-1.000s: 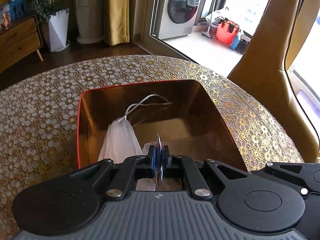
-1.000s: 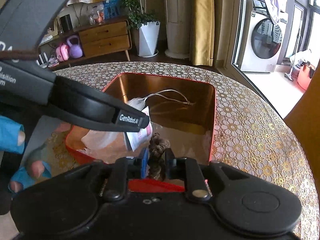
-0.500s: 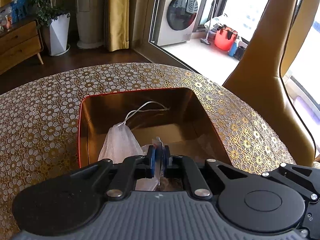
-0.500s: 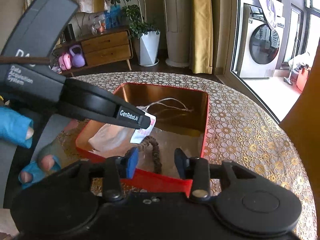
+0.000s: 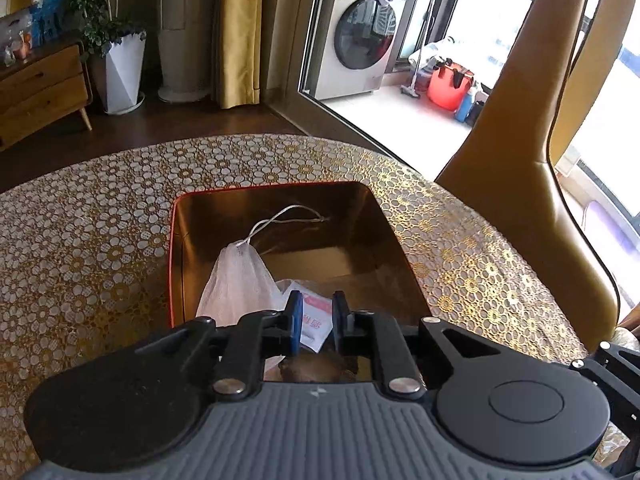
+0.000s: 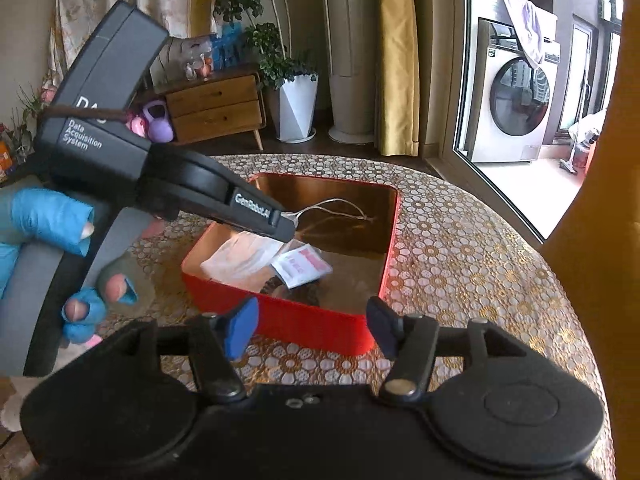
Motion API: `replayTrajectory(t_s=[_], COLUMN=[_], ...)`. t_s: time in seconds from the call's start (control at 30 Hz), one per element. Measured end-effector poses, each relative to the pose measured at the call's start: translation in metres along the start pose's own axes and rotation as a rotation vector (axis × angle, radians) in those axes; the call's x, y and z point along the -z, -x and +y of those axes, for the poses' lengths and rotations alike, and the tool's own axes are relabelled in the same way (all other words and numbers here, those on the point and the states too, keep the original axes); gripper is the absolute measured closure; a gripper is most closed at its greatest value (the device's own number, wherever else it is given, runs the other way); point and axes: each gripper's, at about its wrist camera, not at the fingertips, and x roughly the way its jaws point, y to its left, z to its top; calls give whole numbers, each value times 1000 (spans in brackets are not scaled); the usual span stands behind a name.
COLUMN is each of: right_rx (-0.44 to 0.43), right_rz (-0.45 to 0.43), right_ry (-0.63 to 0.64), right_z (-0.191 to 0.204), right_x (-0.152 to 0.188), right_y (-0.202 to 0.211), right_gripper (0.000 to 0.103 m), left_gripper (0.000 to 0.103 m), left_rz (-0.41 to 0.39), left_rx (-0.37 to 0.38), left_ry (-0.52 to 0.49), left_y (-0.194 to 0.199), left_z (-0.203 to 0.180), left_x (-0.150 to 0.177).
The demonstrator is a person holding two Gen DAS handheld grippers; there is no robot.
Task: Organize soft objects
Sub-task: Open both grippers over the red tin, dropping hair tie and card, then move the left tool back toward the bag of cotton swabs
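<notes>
A home living room, seemingly: washing machine, wooden dresser, potted plant, curtains.

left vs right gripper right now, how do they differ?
The left gripper has its fingers only narrowly apart, while the right gripper is spread wide. The left gripper sits over the red box, just above the white packet; the right gripper is outside it, in front of the near wall. Both are empty and point at the box.
</notes>
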Motion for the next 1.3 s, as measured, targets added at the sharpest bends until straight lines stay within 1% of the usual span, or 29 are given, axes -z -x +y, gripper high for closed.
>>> replayTrajectory(t_s=[0.23, 0.47, 0.57, 0.87, 1.0, 1.03, 1.07, 1.1, 1.13, 1.17, 1.2, 1.3], right_rx=[-3, 15, 12, 2, -7, -6, -6, -6, -9, -10, -9, -8], right_rz=[-27, -48, -66, -88, -85, -84, -84, -83, -83, -81, -81, -75], right_ry=[-9, -23, -44, -49, -68, -72, -76, -79, -81, -81, -80, -74], right_z=[0, 7, 10, 27, 32, 34, 35, 36, 37, 39, 41, 46], right_x=[10, 20, 24, 40, 50, 53, 56, 59, 62, 66, 68, 77], right_y=[39, 73, 89, 126, 136, 138, 139, 142, 144, 146, 148, 152], right_gripper=[40, 39, 34, 30, 27, 27, 26, 26, 26, 26, 26, 26], left_gripper=[88, 88, 88, 88, 88, 86, 77, 65, 55, 38, 34, 33], left_rz=[-32, -68, -85, -114, -130, -132, -134, -138, -145, -151, -164, -167], left_rx=[31, 25, 42, 96, 84, 89, 94, 96, 94, 91, 89, 87], left_ry=[-8, -21, -26, -39, -46, -41, -39, -39, -42, -47, -51, -56], left_y=[43, 87, 108, 161, 178, 183, 186, 190, 194, 198, 202, 211], left_z=[-2, -5, -7, 1, 10, 13, 17, 20, 22, 24, 26, 31], left_x=[8, 21, 27, 52, 69, 75, 79, 85, 91, 97, 104, 121])
